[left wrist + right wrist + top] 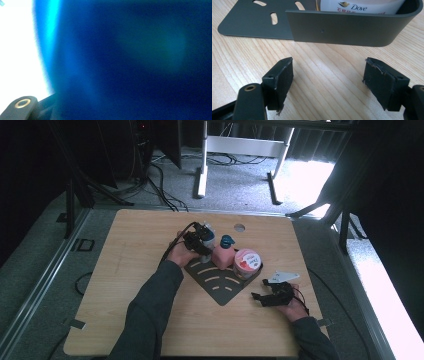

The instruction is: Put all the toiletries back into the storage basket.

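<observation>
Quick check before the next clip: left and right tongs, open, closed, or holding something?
Left tongs: at the bottle on the dark rack; grip cannot be told, its own view is a blue blur.
Right tongs: open, empty, above bare table.

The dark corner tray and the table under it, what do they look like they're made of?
The corner tray looks like thin sheet metal with a matte dark grey coating: its wall bends smoothly round the corner and slots are cut through the base. The table looks like light wood or a wood-grain laminate, with fine straight grain and a dull finish; which one is unclear.
</observation>
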`<state>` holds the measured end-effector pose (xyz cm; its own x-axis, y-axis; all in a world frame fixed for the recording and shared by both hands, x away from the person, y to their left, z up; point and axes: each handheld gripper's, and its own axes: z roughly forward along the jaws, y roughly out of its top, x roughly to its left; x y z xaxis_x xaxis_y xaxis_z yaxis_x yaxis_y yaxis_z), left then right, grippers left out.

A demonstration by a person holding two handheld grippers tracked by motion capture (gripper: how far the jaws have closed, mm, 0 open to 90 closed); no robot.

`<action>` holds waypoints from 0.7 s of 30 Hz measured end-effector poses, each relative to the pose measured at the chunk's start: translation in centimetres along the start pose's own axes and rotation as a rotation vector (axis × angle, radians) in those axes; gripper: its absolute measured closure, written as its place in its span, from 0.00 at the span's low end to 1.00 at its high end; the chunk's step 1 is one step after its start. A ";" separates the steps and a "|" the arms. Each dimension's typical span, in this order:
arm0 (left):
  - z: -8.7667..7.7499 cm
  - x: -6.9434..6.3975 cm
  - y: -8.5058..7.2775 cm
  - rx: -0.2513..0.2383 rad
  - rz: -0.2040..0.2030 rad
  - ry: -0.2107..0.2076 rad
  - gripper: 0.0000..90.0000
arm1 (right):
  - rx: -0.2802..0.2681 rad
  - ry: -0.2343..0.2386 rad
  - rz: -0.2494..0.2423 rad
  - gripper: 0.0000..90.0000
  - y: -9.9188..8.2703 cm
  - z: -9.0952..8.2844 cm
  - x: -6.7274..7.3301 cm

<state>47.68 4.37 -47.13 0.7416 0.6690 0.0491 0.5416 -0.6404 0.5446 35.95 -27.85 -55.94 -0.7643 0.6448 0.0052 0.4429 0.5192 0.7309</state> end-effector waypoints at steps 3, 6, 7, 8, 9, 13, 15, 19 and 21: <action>0.1 0.0 0.0 -0.002 -0.005 0.002 0.61 | 0.001 0.000 -0.001 0.26 0.0 0.0 0.0; 0.0 0.1 0.0 -0.004 -0.012 -0.002 0.60 | 0.000 0.000 0.000 0.26 0.0 0.0 0.0; 0.1 0.2 0.0 -0.008 -0.018 -0.004 0.60 | 0.000 0.000 0.000 0.26 0.0 0.0 0.0; 0.1 0.2 0.0 -0.009 -0.023 -0.007 0.60 | 0.001 0.000 -0.001 0.26 0.0 0.0 0.0; 0.1 0.3 -0.1 -0.009 -0.026 -0.009 0.60 | 0.001 -0.001 -0.001 0.26 0.0 0.0 0.0; 0.0 0.6 -0.1 -0.029 -0.049 -0.038 0.57 | 0.001 0.000 -0.001 0.26 0.0 0.0 0.0; -0.1 0.8 -0.1 -0.047 -0.064 -0.046 0.55 | 0.001 -0.001 -0.001 0.26 0.0 0.0 0.0; -0.1 0.7 0.0 -0.048 -0.064 -0.036 0.50 | 0.001 0.000 0.000 0.26 0.0 0.0 0.0; 0.0 0.7 -0.1 -0.031 -0.070 -0.043 0.48 | 0.001 -0.001 -0.001 0.26 0.0 0.0 0.0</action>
<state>48.18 4.89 -47.16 0.7188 0.6947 -0.0258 0.5810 -0.5799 0.5712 35.95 -27.84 -55.94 -0.7644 0.6448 0.0044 0.4428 0.5199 0.7305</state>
